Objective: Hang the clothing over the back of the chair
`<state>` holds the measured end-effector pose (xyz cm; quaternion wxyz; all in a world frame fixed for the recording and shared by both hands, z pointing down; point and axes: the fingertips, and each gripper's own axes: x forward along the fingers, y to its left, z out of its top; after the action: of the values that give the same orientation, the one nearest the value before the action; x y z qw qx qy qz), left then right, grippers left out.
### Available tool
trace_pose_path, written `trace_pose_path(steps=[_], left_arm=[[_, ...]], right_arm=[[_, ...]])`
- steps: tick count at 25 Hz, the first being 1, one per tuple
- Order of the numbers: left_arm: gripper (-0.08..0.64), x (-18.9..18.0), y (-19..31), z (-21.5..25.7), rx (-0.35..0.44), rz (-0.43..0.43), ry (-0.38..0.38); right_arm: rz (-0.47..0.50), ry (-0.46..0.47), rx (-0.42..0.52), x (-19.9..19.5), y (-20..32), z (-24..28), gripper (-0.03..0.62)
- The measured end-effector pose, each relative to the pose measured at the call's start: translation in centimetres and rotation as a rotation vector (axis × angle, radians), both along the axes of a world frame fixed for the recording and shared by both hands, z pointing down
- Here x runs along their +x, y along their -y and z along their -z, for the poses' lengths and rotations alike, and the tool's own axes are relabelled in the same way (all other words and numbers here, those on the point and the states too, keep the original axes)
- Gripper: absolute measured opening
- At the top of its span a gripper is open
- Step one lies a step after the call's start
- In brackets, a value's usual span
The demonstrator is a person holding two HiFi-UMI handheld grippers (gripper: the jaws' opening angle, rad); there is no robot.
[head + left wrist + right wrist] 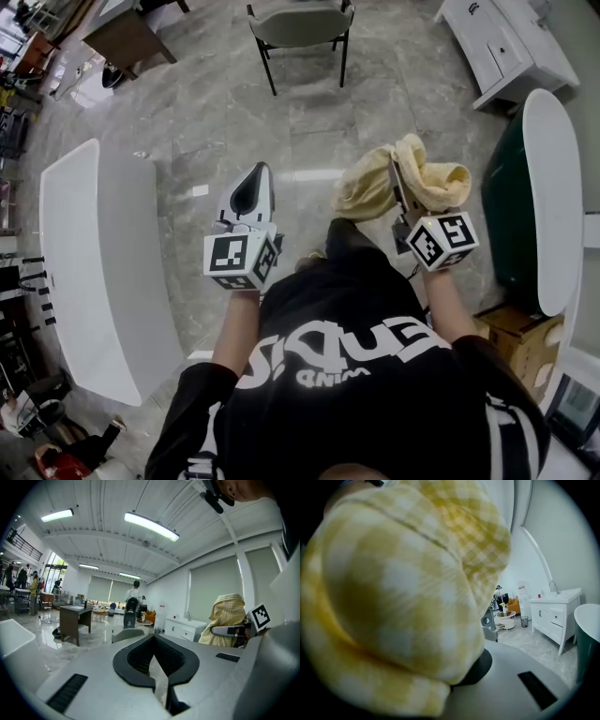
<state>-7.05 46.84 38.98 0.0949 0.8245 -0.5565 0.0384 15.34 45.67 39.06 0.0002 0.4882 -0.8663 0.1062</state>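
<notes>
A yellow-and-white checked garment [405,176] is bunched over my right gripper [401,187], which is shut on it and held up in front of the person's chest. In the right gripper view the cloth [403,588] fills most of the picture and hides the jaws. My left gripper [260,171] is held level beside it, shut, with nothing between its black pads [136,656]. From the left gripper view the garment [228,616] droops over the right gripper [229,631]. The grey chair [300,26] with black legs stands ahead on the marble floor, apart from both grippers.
A long white table [98,272] runs along the left. On the right are a white oval top [553,187] on a dark green base and a white cabinet [506,42]. A dark wooden desk [127,37] stands at far left, and cardboard boxes [520,337] sit near right.
</notes>
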Motion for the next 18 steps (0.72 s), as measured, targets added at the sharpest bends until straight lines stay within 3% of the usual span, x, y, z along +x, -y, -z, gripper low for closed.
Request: trace_pose_path(steps=[18], left_arm=[[0.015, -1.9, 9.8, -0.4, 0.018, -0.008, 0.013]], right_arm=[[-0.005, 0.010, 0.017, -2.1, 9.8, -0.6, 0.031]])
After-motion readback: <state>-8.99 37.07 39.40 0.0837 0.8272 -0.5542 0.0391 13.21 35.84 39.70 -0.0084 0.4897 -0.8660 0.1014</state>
